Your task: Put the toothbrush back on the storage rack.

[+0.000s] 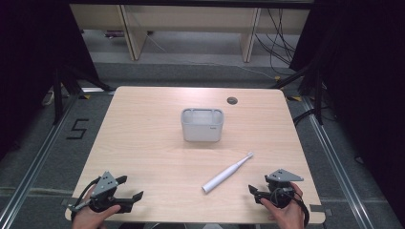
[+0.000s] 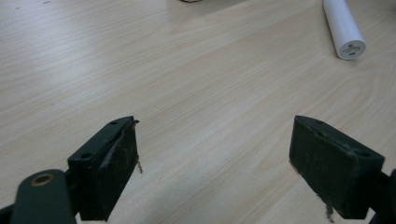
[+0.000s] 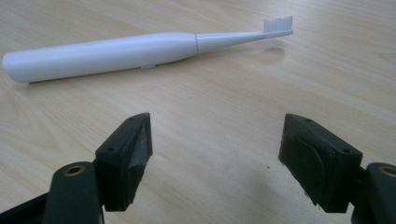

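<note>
Both claws released; right claw [image 3: 215, 154] should advance to the toothbrush [image 3: 112, 53] just ahead, gripping mid-handle, probably for the bin [image 1: 202, 125].

pale wood tabletop [image 1: 143, 138] on grey carpet floor [image 1: 43, 157], black curtains [image 1: 28, 47] at both sides, light wooden furniture [image 1: 191, 21] behind, loose cables [image 1: 279, 43] trailing at far right, a "5" marking [image 1: 78, 129] left.

Left gripper [image 1: 131, 188]: held in the person's left hand [image 1: 90, 217] at the near left, low, jaws spread wide, empty. Right gripper [image 1: 253, 194]: held in the right hand [image 1: 286, 212] at the near right, jaws spread wide, empty.
</note>
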The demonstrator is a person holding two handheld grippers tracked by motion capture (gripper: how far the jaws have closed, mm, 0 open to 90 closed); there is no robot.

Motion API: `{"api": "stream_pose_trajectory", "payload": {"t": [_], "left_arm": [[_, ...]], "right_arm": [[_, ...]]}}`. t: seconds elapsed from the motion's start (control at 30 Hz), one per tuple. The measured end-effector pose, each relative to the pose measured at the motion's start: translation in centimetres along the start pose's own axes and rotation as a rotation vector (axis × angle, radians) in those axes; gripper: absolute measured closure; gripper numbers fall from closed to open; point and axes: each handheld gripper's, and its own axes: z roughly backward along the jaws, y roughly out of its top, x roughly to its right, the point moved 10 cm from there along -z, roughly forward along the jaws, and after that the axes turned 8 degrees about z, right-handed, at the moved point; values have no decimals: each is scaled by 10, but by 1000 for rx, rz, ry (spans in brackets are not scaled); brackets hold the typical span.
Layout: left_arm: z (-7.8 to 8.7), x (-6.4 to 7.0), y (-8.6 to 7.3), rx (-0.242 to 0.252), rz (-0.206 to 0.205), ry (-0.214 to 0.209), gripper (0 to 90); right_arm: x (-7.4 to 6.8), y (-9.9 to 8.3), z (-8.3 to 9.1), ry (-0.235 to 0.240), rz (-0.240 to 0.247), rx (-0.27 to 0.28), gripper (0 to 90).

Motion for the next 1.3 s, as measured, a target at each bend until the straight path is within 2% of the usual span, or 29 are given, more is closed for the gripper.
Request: {"api": "stream_pose_trajectory", "payload": {"t": [0.13, 0.17, 0.2, 0.23, 0.27, 0.33, 0.37, 0.47, 0.5, 0.53, 0.57, 0.63, 0.67, 0.7, 0.77, 0.83, 0.93, 0.97, 1.0, 1.07, 1.1, 1.2, 1.23, 1.27, 1.3], "left_arm": [[0, 0, 0, -5, -6, -4, 148], [0, 0, -1, -5, -5, -4, 148], [0, 0, -1, -5, -5, -4, 149], [0, 0, -1, -5, -5, -4, 148], [0, 0, -1, -5, -6, -3, 148], [0, -1, -1, -5, -4, 1, 148], [0, 0, -1, -4, -3, 0, 149], [0, 0, 0, 1, 1, 0, 148], [0, 0, 0, 0, 1, 1, 149], [0, 0, 0, 0, 1, 1, 148], [0, 0, 0, 0, 1, 0, 148], [0, 0, 0, 0, 1, 0, 149], [-1, 0, 0, 7, 11, -1, 148], [-1, 0, 0, 6, 11, -1, 149], [-1, 0, 0, 7, 12, -2, 148], [-1, 0, 0, 7, 13, -2, 148], [-1, 0, 0, 9, 14, -2, 149], [-1, 0, 0, 8, 15, -1, 149], [-1, 0, 0, 8, 15, -1, 148], [-1, 0, 1, 9, 13, -2, 149], [-1, 0, 1, 10, 14, -3, 148], [-1, -1, 0, 3, 6, 0, 148], [-1, 0, 1, 11, 13, -2, 148], [-1, 0, 1, 11, 13, -2, 148], [-1, 0, 1, 12, 12, -6, 148]], "right_arm": [[1, 2, 0, -1, 1, 9, 261], [0, 2, 1, -7, -21, -2, 265], [1, 5, -1, 1, 7, 18, 272], [2, 5, -1, -8, 12, 19, 274], [0, 5, 0, -5, -17, 13, 274], [1, 7, 0, -13, -10, 18, 275], [-1, 8, 0, -4, -26, 15, 275], [0, 11, -2, -4, -2, 30, 278], [-2, 14, -2, 3, -33, 36, 307], [0, 16, -2, -12, -14, 45, 308], [-4, 16, -2, 11, -42, 35, 316], [-5, 21, -3, 13, -42, 54, 367], [-3, 23, -4, 10, -16, 60, 381], [-6, 26, -3, 19, -46, 62, 404], [-4, 30, -4, 25, 4, 75, 468], [-5, 32, -4, 20, -1, 80, 487], [-12, 41, -5, 40, -8, 99, 608], [-11, 45, -6, 39, 27, 103, 635], [-11, 45, -6, 39, 27, 103, 635], [-15, 50, -8, 50, 36, 110, 665], [-22, 55, -12, 65, 56, 107, 708], [-29, 58, -15, 87, 51, 91, 743], [-33, 64, -21, 97, 86, 99, 763], [-37, 65, -22, 103, 73, 88, 774], [-38, 68, -25, 107, 102, 89, 782]]}}
